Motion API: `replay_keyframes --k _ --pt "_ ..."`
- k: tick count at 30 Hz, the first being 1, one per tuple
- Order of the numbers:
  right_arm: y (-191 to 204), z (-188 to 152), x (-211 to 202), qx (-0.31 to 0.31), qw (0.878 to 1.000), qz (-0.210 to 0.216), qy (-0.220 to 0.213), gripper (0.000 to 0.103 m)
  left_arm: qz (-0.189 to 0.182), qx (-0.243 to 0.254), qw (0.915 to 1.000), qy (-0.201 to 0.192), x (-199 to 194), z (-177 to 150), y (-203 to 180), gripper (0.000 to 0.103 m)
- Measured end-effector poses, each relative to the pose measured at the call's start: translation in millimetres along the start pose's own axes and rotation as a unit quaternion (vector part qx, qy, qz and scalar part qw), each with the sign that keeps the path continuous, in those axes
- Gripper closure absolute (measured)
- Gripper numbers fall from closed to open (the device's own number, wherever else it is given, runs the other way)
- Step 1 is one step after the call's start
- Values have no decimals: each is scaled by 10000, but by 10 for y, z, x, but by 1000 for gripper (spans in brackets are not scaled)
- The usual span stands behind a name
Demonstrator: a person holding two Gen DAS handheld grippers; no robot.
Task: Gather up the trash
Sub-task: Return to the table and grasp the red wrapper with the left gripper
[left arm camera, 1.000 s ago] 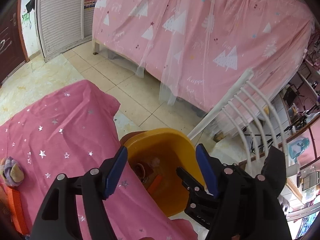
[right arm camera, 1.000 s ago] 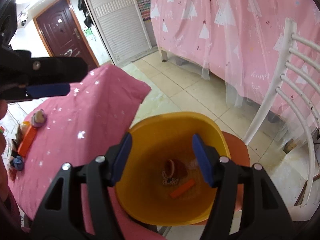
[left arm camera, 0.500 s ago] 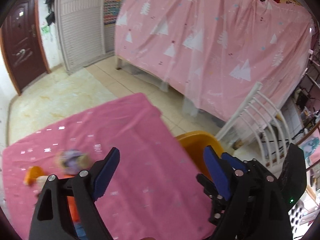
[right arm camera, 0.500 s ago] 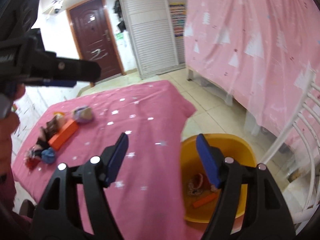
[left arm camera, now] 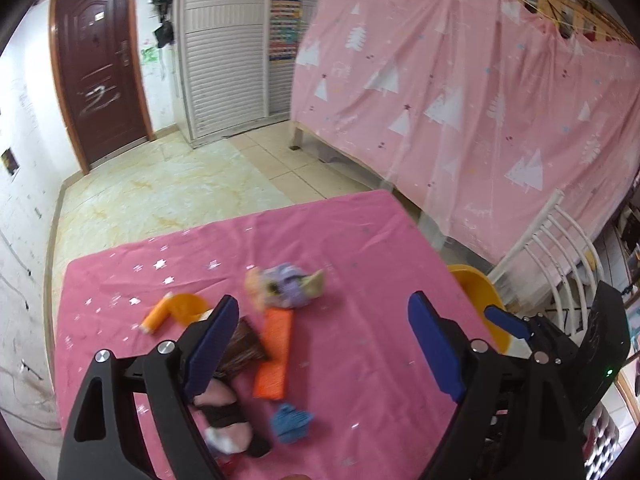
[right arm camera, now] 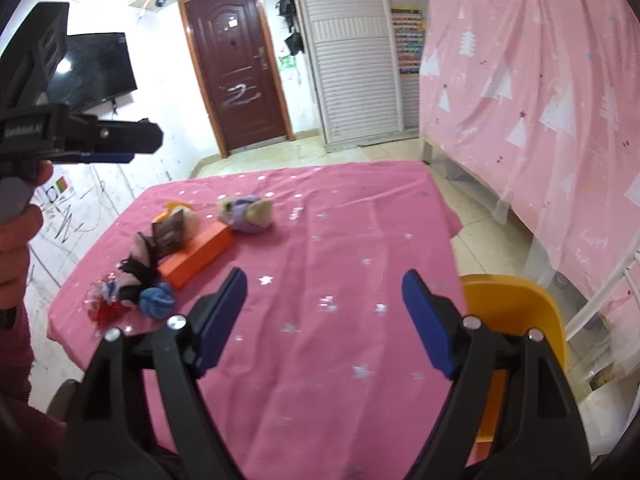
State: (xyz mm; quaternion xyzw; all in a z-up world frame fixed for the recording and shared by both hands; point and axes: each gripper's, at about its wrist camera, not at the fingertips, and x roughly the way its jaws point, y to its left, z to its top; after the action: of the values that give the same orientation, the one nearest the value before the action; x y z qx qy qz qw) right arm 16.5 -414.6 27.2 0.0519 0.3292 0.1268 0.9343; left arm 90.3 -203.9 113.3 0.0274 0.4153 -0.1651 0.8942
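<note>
Trash lies in a heap on the pink starred tablecloth point(left arm camera: 360, 240): an orange box point(left arm camera: 274, 354), a purple crumpled lump point(left arm camera: 286, 284), a blue wad point(left arm camera: 290, 422), an orange scoop point(left arm camera: 176, 310) and a pink-and-black bundle point(left arm camera: 224, 412). My left gripper point(left arm camera: 320, 320) hovers open above this heap, holding nothing. In the right wrist view, the orange box point(right arm camera: 196, 256), purple lump point(right arm camera: 246, 212) and blue wad point(right arm camera: 157, 299) sit far left. My right gripper point(right arm camera: 324, 292) is over bare cloth, its jaws opening with nothing between them. The yellow bin point(right arm camera: 516, 308) stands off the table's right edge.
A white slatted chair point(left arm camera: 560, 248) stands behind the bin. Pink tree-print curtains point(left arm camera: 480, 100) hang along the right. At the back are a brown door point(left arm camera: 100, 80) and a white shuttered cupboard point(left arm camera: 224, 60). A hand point(right arm camera: 16, 220) holds the left gripper at far left.
Both grippers swung left and up, away from the yellow bin and over the table. The trash heap came into view. Both pairs of jaws stand wider than before.
</note>
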Motion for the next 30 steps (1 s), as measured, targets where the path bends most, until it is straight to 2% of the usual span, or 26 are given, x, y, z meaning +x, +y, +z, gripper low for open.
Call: replay_keyframes --k 13,20,25,27,30 --pt "699 -60 215 -527 9957 700 304 26 240 -286 9993 17 -176 -665 669 22" --pt "1009 -97 355 -720 9930 776 516 26 282 -233 9992 183 -129 -1034 847 22" --pt "1189 -113 433 -879 9917 669 656 27 312 -228 9988 299 -70 -1229 930 23" --pt "1235 -128 462 -941 9910 640 707 27 276 -254 9987 347 -52 -1311 976 28" --pt "1305 -138 513 -1043 9901 537 769 27 255 -266 9985 414 -5 -1402 1013 42"
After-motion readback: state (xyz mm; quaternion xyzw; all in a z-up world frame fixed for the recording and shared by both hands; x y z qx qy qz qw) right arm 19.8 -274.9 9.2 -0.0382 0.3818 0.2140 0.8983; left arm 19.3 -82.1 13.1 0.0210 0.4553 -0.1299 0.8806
